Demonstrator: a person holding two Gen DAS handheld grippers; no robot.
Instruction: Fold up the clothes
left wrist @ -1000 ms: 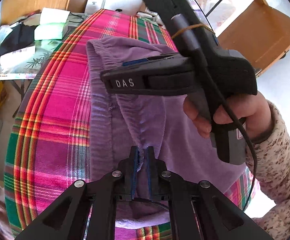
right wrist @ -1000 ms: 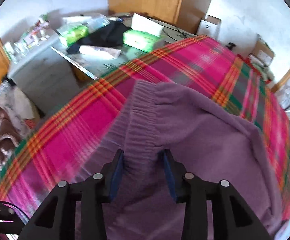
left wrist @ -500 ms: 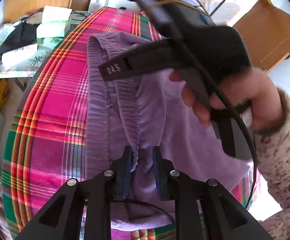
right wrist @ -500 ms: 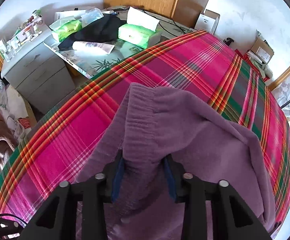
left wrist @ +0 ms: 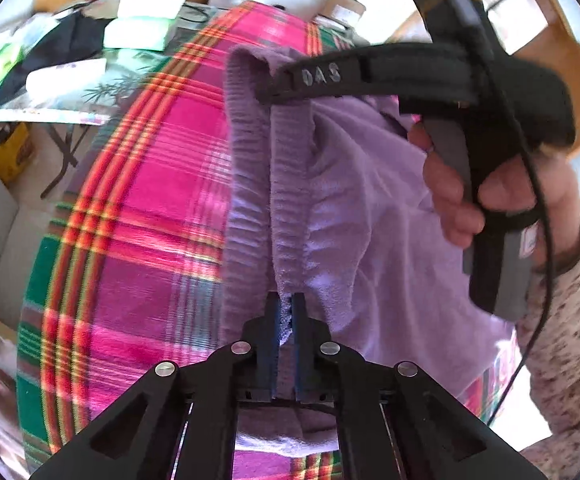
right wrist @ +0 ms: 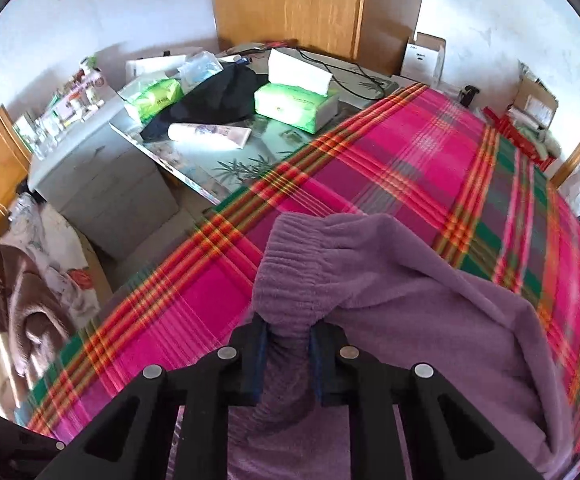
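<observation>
Above the pink plaid bedspread point(right wrist: 390, 168), both hand-held grippers, left point(left wrist: 286, 316) and right point(right wrist: 286, 340), pinch the soft, light purple fleece garment's point(right wrist: 430, 312) ribbed waistband.

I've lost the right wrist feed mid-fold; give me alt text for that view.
The right gripper is shut on the ribbed waistband of a purple fleece garment, which it lifts over a pink plaid bedspread. Beyond the bed, a cluttered glass-topped table holds a green tissue pack.
</observation>
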